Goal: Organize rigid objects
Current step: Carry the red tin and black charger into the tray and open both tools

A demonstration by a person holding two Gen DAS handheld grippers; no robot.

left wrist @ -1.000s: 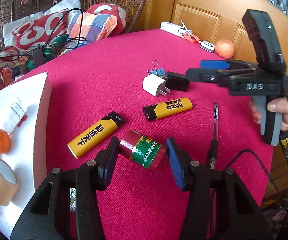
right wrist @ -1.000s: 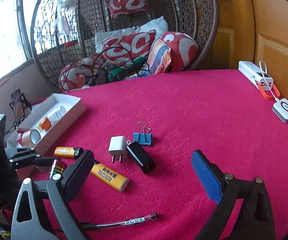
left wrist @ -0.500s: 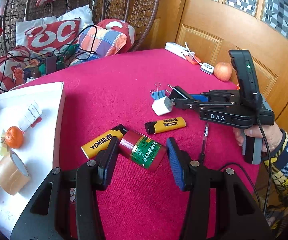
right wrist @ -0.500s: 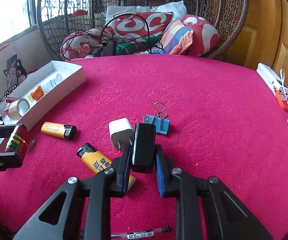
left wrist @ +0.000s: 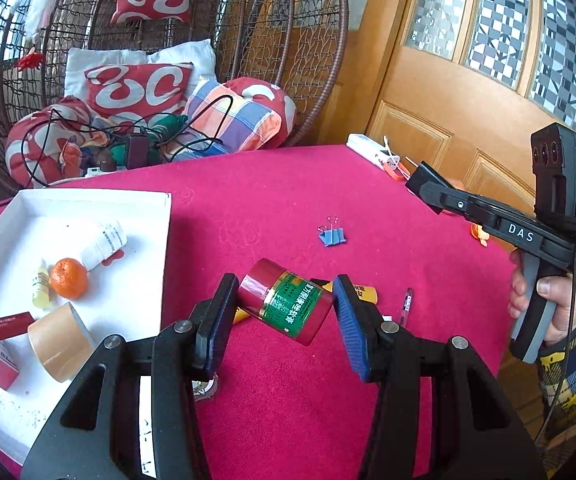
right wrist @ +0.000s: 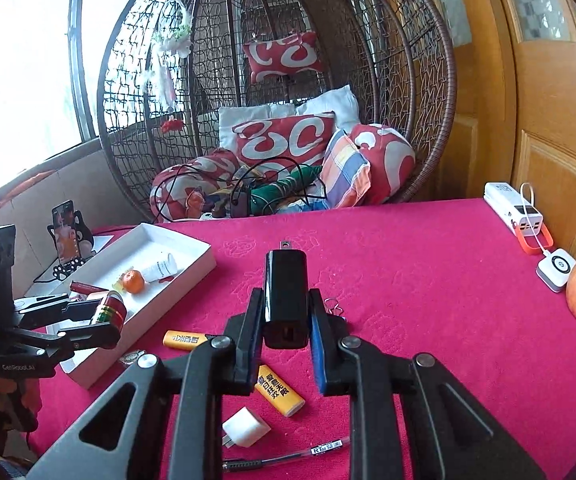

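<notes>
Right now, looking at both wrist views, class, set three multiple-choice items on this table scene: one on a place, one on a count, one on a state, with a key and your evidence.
1. Where does the orange fruit lie?
A. in the white tray
B. on the cloth beside the pen
C. in the hanging chair

2. How many yellow lighters lie on the red tablecloth in the right wrist view?
A. one
B. two
C. four

3. What does the right gripper hold?
A. nothing, its jaws stand wide
B. the blue binder clip
C. the black charger

Key: 1 A, it sits in the tray next to a white bottle; 2 B, one lighter near the tray and another under the gripper; 3 C, the pads press both sides of the charger, held clear of the cloth.
</notes>
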